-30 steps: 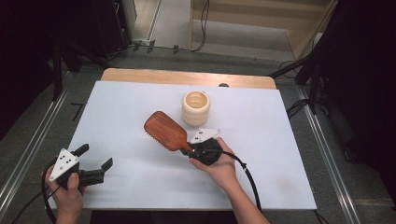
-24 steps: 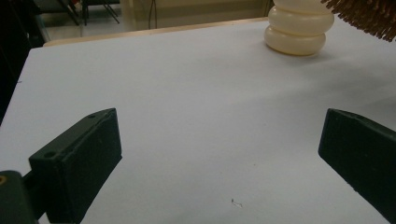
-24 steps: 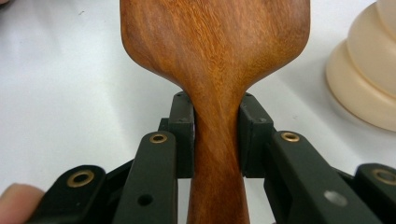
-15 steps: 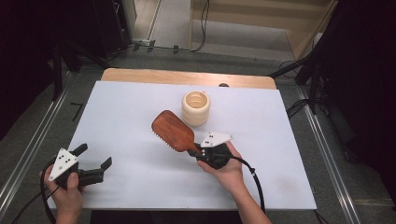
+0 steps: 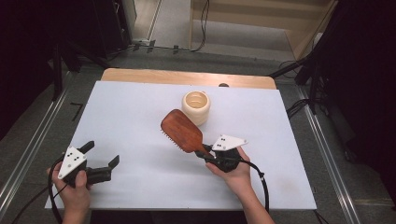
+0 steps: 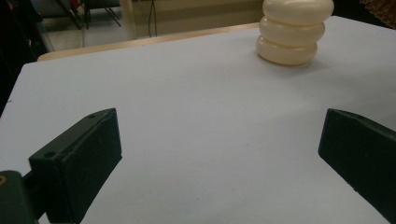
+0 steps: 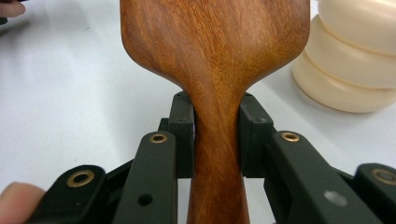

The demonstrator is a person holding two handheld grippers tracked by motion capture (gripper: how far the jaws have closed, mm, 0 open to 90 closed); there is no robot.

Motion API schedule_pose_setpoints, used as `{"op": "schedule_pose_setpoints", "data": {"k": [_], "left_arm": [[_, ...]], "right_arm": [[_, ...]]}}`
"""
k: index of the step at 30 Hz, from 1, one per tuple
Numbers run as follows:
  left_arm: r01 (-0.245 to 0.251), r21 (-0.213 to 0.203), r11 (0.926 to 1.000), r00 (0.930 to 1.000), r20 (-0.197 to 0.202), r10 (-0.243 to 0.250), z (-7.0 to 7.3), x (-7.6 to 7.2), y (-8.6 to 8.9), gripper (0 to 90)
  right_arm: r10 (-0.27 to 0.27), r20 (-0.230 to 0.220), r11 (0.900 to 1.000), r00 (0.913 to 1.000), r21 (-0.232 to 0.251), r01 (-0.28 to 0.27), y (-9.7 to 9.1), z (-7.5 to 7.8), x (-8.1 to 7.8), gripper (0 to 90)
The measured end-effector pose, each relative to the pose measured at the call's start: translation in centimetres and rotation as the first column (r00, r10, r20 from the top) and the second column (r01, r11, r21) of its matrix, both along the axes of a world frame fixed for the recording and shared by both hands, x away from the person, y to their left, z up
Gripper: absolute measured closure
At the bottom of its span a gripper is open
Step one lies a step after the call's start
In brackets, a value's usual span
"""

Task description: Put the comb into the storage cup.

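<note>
A wooden paddle hairbrush [image 5: 182, 131] hangs just above the white table, bristles down, head toward the cream ribbed cup [image 5: 196, 107]. My right gripper [image 5: 208, 154] is shut on the brush's handle [image 7: 215, 140], both black jaws pressed against its narrow neck. The cream cup [image 7: 355, 60] stands just right of the brush head in the right gripper view. My left gripper [image 5: 105, 161] rests open near the table's front left corner, jaws wide apart with nothing between them. From the left gripper view the cup [image 6: 292, 31] stands far ahead to the right.
The white table sheet [image 5: 140, 112] covers most of the wooden top, whose bare edge [image 5: 187, 77] shows at the back. Metal rails run along both sides on the floor. Cables trail from each gripper toward the front edge.
My right gripper has carried the hairbrush rightward, closer to the cream cup. The left gripper has stayed where it was.
</note>
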State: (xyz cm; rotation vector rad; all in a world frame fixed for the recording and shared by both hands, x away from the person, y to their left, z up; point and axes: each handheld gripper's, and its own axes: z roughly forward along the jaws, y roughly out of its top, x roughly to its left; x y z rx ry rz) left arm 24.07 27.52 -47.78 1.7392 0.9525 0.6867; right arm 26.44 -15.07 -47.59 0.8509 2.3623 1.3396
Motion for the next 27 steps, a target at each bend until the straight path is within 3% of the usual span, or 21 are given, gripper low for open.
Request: {"op": "schedule_pose_setpoints", "data": {"k": [5,11,17,23,27], "left_arm": [[0.028,0.015,0.9995,0.9996,0.005,-0.028,0.7,-0.2,-1.6,0.0],[0.095,0.027,0.9951,0.9954,0.007,-0.095,1.5,-0.3,-3.8,0.0],[0.116,0.026,0.9929,0.9931,0.015,-0.116,2.3,-0.1,-5.7,0.0],[0.164,0.009,0.9864,0.9861,0.024,-0.164,3.1,0.3,-7.1,0.0],[0.210,-0.001,0.9776,0.9772,0.029,-0.210,3.5,0.6,-8.2,0.0]], "right_arm": [[0.002,0.018,0.9999,0.9998,0.015,-0.002,-0.7,-0.3,-0.3,70.0],[-0.005,0.026,0.9995,0.9997,0.031,0.004,-1.1,-0.4,-0.6,69.9],[-0.020,0.029,0.9990,0.9994,0.039,0.019,-1.5,-0.7,-0.8,69.9],[-0.022,0.030,0.9987,0.9993,0.047,0.021,-1.5,-0.9,-1.0,69.9],[-0.016,0.035,0.9989,0.9993,0.044,0.015,-1.4,-1.0,-1.1,70.0]]}}
